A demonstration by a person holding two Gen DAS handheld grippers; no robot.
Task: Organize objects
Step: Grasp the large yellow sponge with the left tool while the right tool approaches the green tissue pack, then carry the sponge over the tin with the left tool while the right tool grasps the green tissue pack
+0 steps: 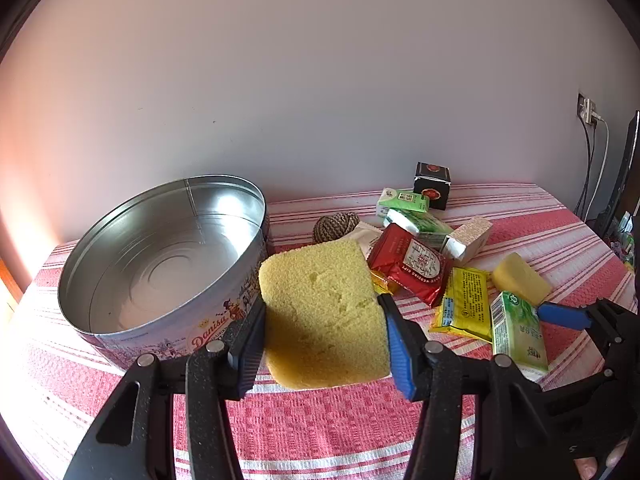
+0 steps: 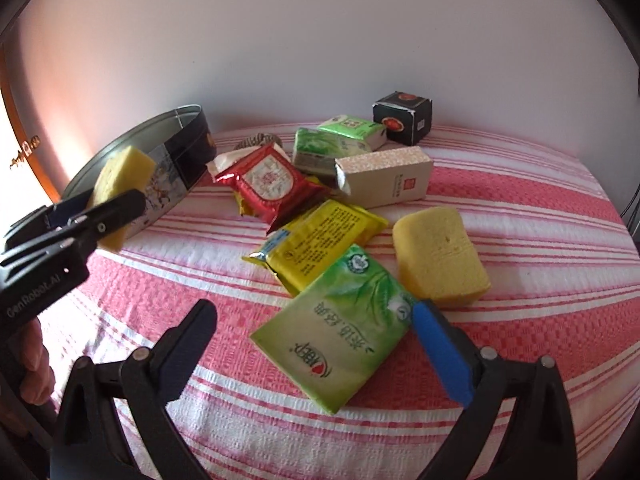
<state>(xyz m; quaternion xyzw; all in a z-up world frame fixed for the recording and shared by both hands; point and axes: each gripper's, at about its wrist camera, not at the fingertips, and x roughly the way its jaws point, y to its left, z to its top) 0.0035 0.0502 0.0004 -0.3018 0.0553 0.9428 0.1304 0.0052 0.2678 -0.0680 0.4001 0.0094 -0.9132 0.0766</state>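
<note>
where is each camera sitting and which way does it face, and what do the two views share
Left wrist: sits on the left gripper, looking forward and down at the sponge it holds and the open tin beyond; its own fingers and part of a hand at bottom right show.
Right wrist: sits on the right gripper, looking down at the green tissue pack between its open fingers; a hand shows at left.
Shared: each sees the other gripper, plus tin, held sponge, second sponge, red packet, striped cloth.
</note>
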